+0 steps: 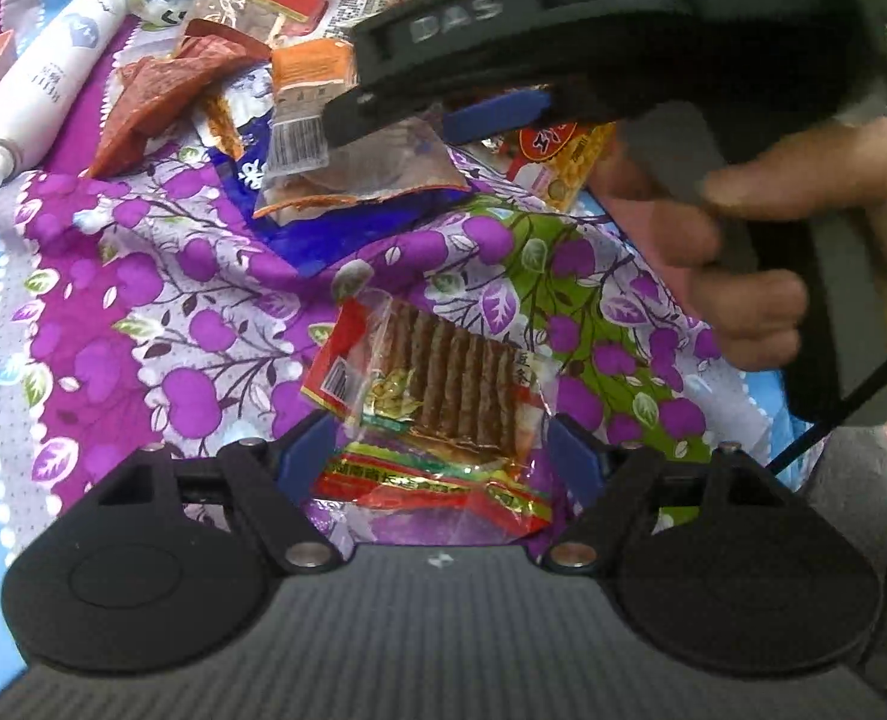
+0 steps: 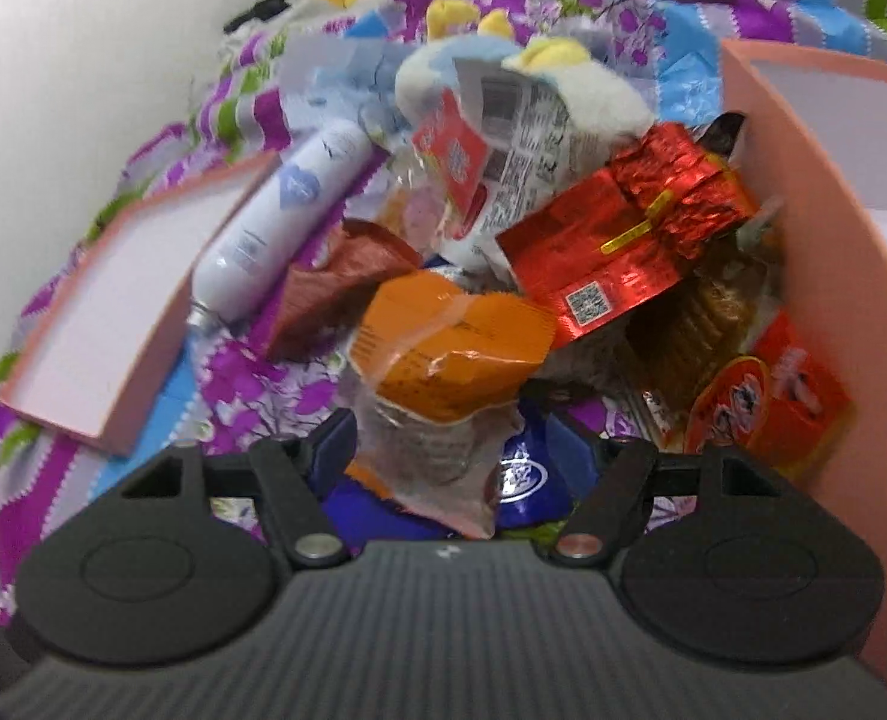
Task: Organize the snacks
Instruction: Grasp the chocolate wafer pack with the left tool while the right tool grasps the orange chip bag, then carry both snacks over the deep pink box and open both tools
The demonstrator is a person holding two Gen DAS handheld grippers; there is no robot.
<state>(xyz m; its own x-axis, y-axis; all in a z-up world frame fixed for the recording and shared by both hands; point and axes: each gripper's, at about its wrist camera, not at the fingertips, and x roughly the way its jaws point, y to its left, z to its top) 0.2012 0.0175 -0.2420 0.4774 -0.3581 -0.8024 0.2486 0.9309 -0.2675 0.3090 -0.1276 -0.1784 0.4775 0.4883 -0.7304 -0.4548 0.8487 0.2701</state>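
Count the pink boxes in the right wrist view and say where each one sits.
2. One shallow pink box lies on the floral cloth at the left, beside the white bottle. A taller pink box stands at the right edge, against the snack pile. Others may be out of view.

"DAS" on the right gripper's [image 1: 503,114] black body.

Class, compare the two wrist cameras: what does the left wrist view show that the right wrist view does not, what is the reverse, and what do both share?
Only the left wrist view shows the clear packet of brown ridged strips between its fingers, and the right hand-held gripper with the hand holding it.

Only the right wrist view shows the plush toy, the shiny red foil packet and the tall pink box wall.

Both show the white bottle, the orange packet and the purple floral cloth.
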